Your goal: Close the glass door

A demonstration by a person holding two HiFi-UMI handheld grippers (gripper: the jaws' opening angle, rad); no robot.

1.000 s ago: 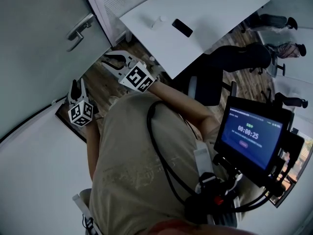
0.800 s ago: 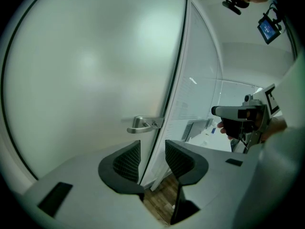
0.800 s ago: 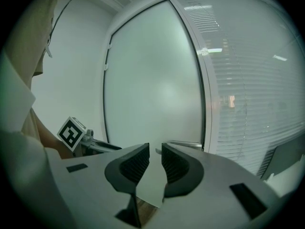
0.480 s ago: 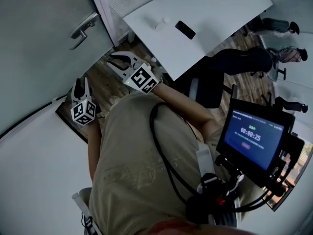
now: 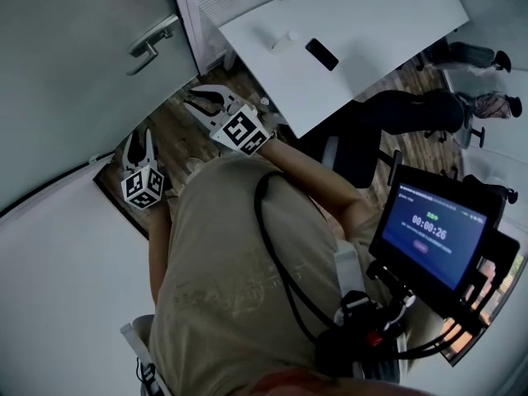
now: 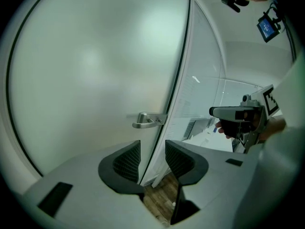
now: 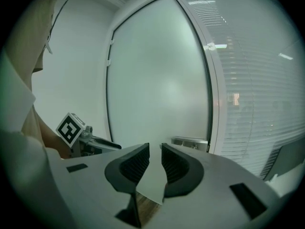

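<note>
The frosted glass door (image 5: pixel 66 73) fills the upper left of the head view, with its metal lever handle (image 5: pixel 153 40) near the white frame. My left gripper (image 5: pixel 142 141) hangs low near the door's bottom edge, open and empty. My right gripper (image 5: pixel 204 99) is further right above the wooden floor, also open and holding nothing. In the left gripper view the jaws (image 6: pixel 152 157) point at the door edge, below the handle (image 6: pixel 148 120). The right gripper view has its jaws (image 7: pixel 155 163) a narrow gap apart, facing the door (image 7: pixel 157 89) and handle (image 7: pixel 189 142). Neither gripper touches the door.
A white table (image 5: pixel 363 31) with a black phone (image 5: pixel 322 54) stands right of the door frame. A dark office chair (image 5: pixel 351 151) sits beside it, and a seated person's legs (image 5: pixel 412 110) show beyond. A chest-mounted timer screen (image 5: pixel 441 233) is at lower right. A white wall borders the left.
The head view has shifted a little, so door handle and table sit further right. Both grippers have edged slightly up toward the door. Their jaws have not changed.
</note>
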